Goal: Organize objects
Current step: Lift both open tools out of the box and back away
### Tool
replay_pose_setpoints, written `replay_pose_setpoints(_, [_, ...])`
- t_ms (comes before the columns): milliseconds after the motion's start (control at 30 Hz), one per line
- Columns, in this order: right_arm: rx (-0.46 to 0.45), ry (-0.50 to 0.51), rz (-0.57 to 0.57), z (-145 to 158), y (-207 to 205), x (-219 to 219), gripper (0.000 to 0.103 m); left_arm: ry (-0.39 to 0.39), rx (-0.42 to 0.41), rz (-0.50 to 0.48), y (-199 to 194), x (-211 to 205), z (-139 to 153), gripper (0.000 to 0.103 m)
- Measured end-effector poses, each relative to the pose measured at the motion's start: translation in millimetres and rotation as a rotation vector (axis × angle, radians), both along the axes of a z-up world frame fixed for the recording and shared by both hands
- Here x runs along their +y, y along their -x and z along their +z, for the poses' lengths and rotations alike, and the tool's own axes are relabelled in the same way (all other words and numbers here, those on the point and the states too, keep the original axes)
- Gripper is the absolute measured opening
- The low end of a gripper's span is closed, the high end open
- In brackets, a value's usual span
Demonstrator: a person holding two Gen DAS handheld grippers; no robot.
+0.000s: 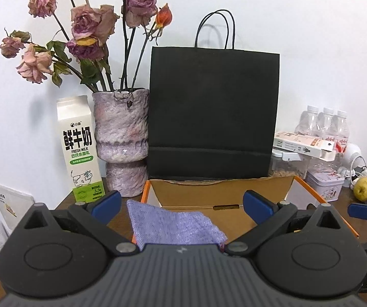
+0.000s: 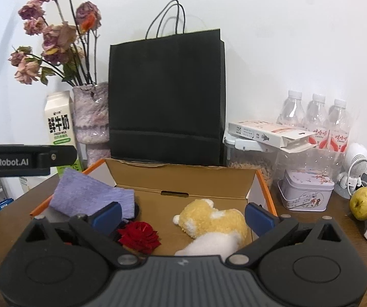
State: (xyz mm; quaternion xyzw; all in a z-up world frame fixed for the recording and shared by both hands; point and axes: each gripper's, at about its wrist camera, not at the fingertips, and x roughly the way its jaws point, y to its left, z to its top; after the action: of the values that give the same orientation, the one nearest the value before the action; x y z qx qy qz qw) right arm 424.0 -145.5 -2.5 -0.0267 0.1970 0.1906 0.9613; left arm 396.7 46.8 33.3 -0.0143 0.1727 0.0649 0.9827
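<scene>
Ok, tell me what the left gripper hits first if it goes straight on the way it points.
Probably the purple cloth draped over the cardboard box's near edge, between the open left gripper's fingers; beyond it the black bag. Depth is uncertain.

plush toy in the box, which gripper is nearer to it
Right. The right gripper hangs open directly over the plush toy in the cardboard box; the left gripper sits by the purple cloth.

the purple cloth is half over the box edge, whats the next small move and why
Probably close the open left hand-held gripper on the purple cloth and ease it fully into the cardboard box. The cloth drapes over the box's left rim, part in and part out, while the plush toy and red rose already lie inside.
</scene>
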Motion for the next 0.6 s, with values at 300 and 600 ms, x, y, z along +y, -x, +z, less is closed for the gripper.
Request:
replay_pose_setpoints(300, [-0.028, 0.005, 0.03, 7, 32, -2, 0.103, 0.008, -0.021, -0.007, 33, -1, 7, 0.103])
replay_pose_setpoints(600, [-0.028, 0.003, 0.041, 9, 63, -7, 0.103, 0.014, -0.018, -0.018, 62, -7, 9, 0.103])
